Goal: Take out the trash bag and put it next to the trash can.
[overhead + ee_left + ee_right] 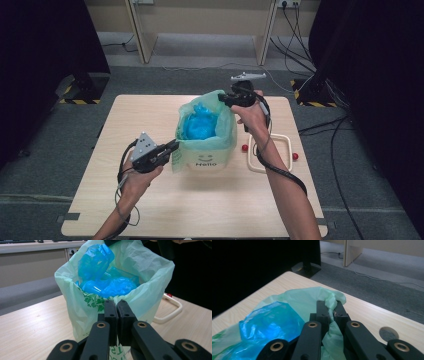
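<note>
Green plastic bag (206, 145) rim is pinched by left gripper (172, 148) & right gripper (223, 98), centre frame, w/ jaws clamped, so blue contents (201, 124) stay inside.

High view: from above the person's side, looking forward and down over the whole table (150, 210), floor beyond.
Left gripper view: rides the left gripper (116, 305), low over the table, facing the green bag (75, 312) from very near.
Right gripper view: rides the right gripper (329, 305), looking down across the bag's rim toward a table corner.
Shared: the bag and its blue plastic (200, 122).
</note>
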`<state>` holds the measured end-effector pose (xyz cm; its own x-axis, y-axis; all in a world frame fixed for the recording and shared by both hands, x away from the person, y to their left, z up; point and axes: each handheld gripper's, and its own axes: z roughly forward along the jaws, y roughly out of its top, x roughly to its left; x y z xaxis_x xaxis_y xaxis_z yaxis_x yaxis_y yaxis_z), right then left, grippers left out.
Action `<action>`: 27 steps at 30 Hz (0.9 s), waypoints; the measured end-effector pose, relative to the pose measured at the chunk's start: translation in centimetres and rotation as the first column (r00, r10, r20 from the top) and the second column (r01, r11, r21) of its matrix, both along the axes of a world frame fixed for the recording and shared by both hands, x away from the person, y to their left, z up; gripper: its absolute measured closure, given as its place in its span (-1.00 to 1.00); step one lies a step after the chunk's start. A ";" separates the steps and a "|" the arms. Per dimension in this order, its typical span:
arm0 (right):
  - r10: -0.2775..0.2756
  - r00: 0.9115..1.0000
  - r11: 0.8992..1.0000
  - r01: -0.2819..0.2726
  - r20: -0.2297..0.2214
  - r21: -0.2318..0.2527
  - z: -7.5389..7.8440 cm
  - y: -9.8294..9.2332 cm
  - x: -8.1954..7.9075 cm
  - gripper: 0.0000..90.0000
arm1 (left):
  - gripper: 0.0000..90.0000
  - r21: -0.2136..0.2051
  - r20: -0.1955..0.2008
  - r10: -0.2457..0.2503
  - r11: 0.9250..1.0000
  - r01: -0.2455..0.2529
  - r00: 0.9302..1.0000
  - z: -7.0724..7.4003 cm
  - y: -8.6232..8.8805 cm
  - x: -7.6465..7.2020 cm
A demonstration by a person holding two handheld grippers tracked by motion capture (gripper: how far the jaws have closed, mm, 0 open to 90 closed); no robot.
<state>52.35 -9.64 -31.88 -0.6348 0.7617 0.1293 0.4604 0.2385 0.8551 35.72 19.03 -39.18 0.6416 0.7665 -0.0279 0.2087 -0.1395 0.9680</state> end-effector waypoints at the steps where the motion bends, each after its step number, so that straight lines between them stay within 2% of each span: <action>1: 0.006 1.000 1.000 -0.006 0.002 0.007 0.3 0.1 0.0 0.93 | 0.94 -0.010 0.000 -0.001 1.000 0.001 1.000 0.2 0.2 0.0; 4: 0.020 1.000 0.999 -0.020 0.010 0.027 1.2 0.5 -0.1 0.93 | 0.94 -0.015 0.006 -0.006 1.000 0.007 1.000 1.1 0.6 0.0; 7: 0.034 0.999 0.999 -0.035 0.025 0.023 2.2 1.1 -0.2 0.93 | 0.94 -0.021 0.009 -0.001 1.000 0.001 1.000 1.9 1.3 0.0; 10: 0.047 0.998 0.998 -0.048 0.037 0.037 3.3 1.7 -0.3 0.93 | 0.94 0.005 0.013 0.002 1.000 -0.002 1.000 2.8 2.0 0.0; 12: 0.058 0.997 0.997 -0.060 0.046 0.045 4.1 2.1 -0.3 0.93 | 0.94 0.008 0.016 0.010 1.000 -0.010 1.000 3.4 2.5 0.1; 18: 0.084 0.994 0.995 -0.088 0.069 0.055 6.4 3.9 -0.5 0.93 | 0.94 -0.019 0.029 0.022 1.000 -0.021 0.999 4.9 4.2 0.0; 27: 0.115 0.988 0.991 -0.120 0.098 0.050 8.4 6.7 -0.7 0.93 | 0.93 -0.059 0.033 0.053 0.997 -0.051 0.998 5.6 6.6 -0.4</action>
